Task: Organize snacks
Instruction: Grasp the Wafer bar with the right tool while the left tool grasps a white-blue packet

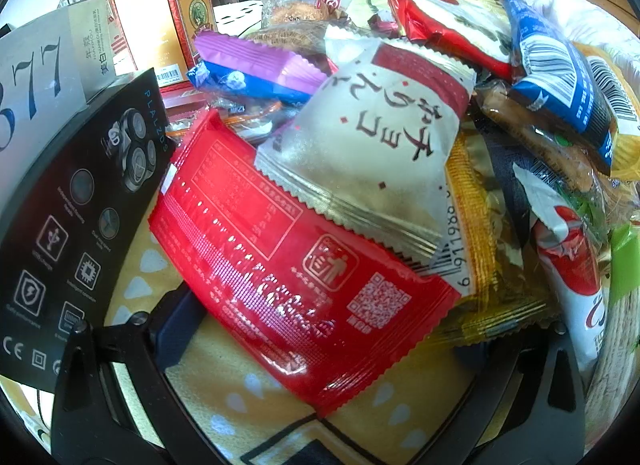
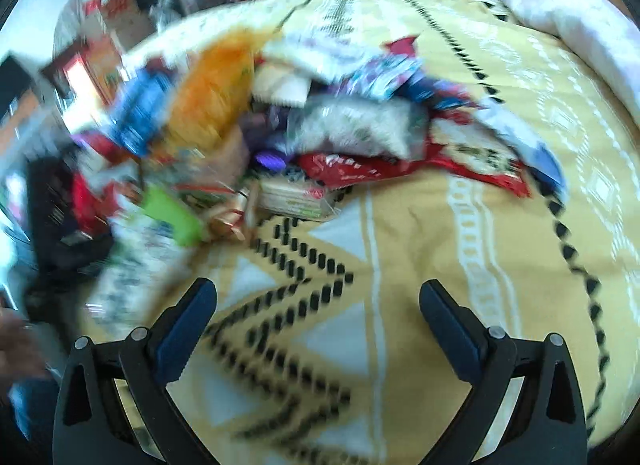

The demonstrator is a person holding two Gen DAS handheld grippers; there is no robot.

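Your left gripper is spread wide, its jaws either side of the red packet at the near edge of the snack pile; nothing is clamped yet. Your right gripper is also wide and empty, over bare yellow blanket, with the pile well ahead and blurred. Judged step: first pick. Next, close the left jaws on the red packet only; the white packet overlaps it.

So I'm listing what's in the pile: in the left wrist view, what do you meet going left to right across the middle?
Black box → red packet → white packet with red writing → yellow packet → red-and-white packet at the right edge.
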